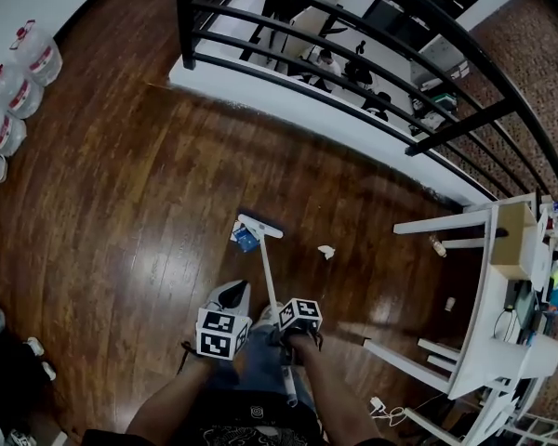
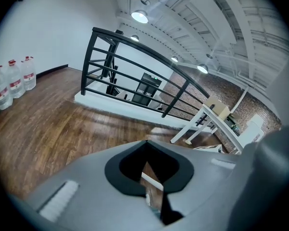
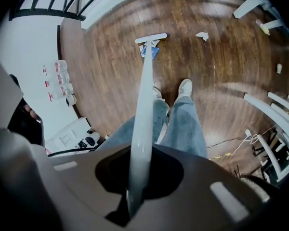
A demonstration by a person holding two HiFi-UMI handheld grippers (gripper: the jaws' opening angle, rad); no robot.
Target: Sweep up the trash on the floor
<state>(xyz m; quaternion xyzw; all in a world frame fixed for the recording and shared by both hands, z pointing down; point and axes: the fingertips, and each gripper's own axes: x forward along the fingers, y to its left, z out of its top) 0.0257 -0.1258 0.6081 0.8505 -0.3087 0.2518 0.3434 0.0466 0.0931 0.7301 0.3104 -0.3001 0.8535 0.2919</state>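
Apparently only at the very start: no pile gathered anywhere on the dark wooden floor (image 1: 121, 212), and every piece seemingly left to collect. Nearest to being swept, a blue scrap (image 1: 246, 240), flat and wrapper-like, lying on the boards and touching the head of the broom (image 1: 260, 225) on the side toward the person. A little to the right, near but apart from the head, a small crumpled white paper (image 1: 326, 251). Farther right and well apart, a pale oblong piece (image 1: 437, 246) and a small white bit (image 1: 450, 304), both beside the legs of the white counter (image 1: 488, 277); probably more awkward to reach, judging from the legs around them. As for the broom itself: white, with a long pale handle and a narrow flat head set down on the floor. Clamped on the upper part of that handle, the right tool (image 3: 131, 196), jaws pressing it from both sides. Just beside it, the left tool (image 2: 154, 206), jaws drawn nearly together with only a narrow slit between, and nothing surely held; only a thin pale sliver there, not possible to name. No dustpan made out with certainty.
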